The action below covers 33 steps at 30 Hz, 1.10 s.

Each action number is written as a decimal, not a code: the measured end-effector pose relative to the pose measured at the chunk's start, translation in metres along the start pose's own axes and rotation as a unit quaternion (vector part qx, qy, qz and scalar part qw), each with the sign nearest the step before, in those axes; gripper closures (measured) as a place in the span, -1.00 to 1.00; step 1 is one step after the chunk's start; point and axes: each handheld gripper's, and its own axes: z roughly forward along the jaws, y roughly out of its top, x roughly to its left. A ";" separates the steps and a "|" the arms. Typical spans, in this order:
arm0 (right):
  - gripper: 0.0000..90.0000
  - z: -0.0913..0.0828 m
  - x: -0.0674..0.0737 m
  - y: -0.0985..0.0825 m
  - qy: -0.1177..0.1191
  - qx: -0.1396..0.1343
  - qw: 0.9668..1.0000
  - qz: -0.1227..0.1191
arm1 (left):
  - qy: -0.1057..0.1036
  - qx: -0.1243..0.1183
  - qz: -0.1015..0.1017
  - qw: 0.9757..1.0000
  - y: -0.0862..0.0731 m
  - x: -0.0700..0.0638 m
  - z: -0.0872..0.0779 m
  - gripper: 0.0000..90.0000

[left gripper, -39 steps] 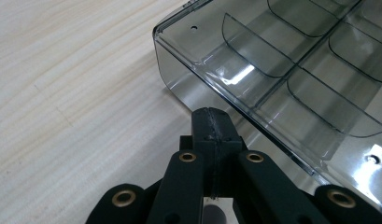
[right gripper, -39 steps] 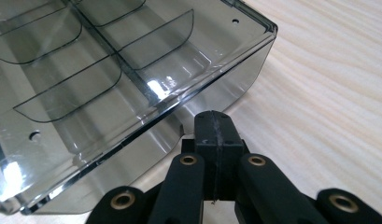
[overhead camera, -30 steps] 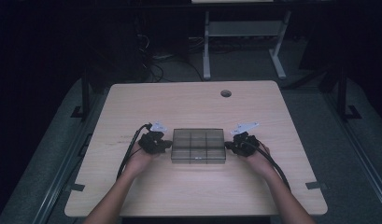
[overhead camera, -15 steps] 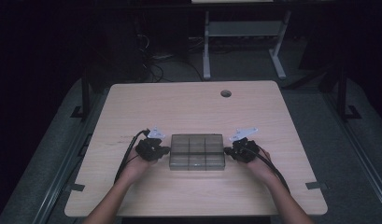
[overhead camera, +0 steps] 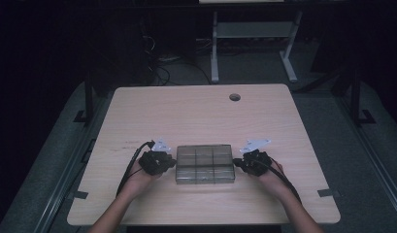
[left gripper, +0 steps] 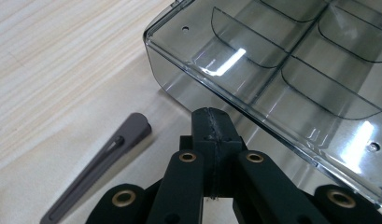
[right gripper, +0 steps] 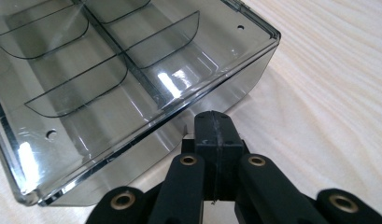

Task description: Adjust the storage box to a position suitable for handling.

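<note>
Now, box: a smoky grey, see-through plastic organiser box [overhead camera: 205,163] with a closed lid and curved dividers inside lies flat on the near middle of the pale wood worktop [overhead camera: 196,111], between the two claws.
Left claw: the left claw [overhead camera: 171,163] has its jaws pressed together with nothing between them; in the left gripper view its tip [left gripper: 212,122] sits right at the box's [left gripper: 272,70] side wall, just under the lid rim.
Right claw: the right claw [overhead camera: 237,164] is likewise fully closed and empty; in the right gripper view its tip [right gripper: 214,125] meets the box's [right gripper: 109,74] opposite end wall below the lid edge. Whether either tip truly presses the wall I cannot tell.
Nearby: a flat dark grey-brown clip-like strip [left gripper: 97,161] lies on the worktop just beside the left claw, clear of the box.
Farther off: a round dark cable hole [overhead camera: 235,97] sits near the worktop's far edge, well apart from the box; a white-legged frame [overhead camera: 254,43] stands on the floor beyond.
In the way: nothing lies between either claw and the box walls.
Change: since a second ago the box and both hands have come nearer the person's edge of the worktop, the claws keeping their places at the box's two ends.
</note>
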 end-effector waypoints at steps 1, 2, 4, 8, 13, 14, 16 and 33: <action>1.00 -0.001 0.001 -0.001 0.000 0.000 1.000 -0.003 | -0.002 -0.001 -0.002 1.000 -0.001 -0.001 0.000 1.00; 1.00 -0.001 0.002 -0.002 0.001 -0.001 1.000 -0.002 | -0.003 -0.001 -0.002 1.000 -0.002 -0.001 -0.001 1.00; 1.00 -0.003 0.004 -0.003 0.005 -0.002 1.000 -0.001 | -0.006 -0.002 -0.002 1.000 -0.004 -0.003 -0.003 1.00; 1.00 -0.006 0.010 -0.007 0.011 0.000 1.000 0.000 | -0.011 -0.002 -0.003 1.000 -0.008 -0.007 -0.006 1.00; 1.00 -0.010 0.017 -0.012 0.015 -0.002 1.000 0.003 | -0.016 -0.005 -0.002 1.000 -0.015 -0.014 -0.010 1.00; 1.00 -0.011 0.019 -0.014 0.017 -0.005 1.000 0.001 | -0.017 -0.005 0.000 1.000 -0.016 -0.015 -0.011 1.00; 1.00 -0.013 0.023 -0.016 0.017 -0.004 1.000 0.009 | -0.020 -0.006 -0.001 1.000 -0.019 -0.018 -0.013 1.00; 1.00 -0.029 0.043 -0.032 0.022 0.000 1.000 0.015 | -0.039 -0.005 0.008 0.999 -0.031 -0.036 -0.022 1.00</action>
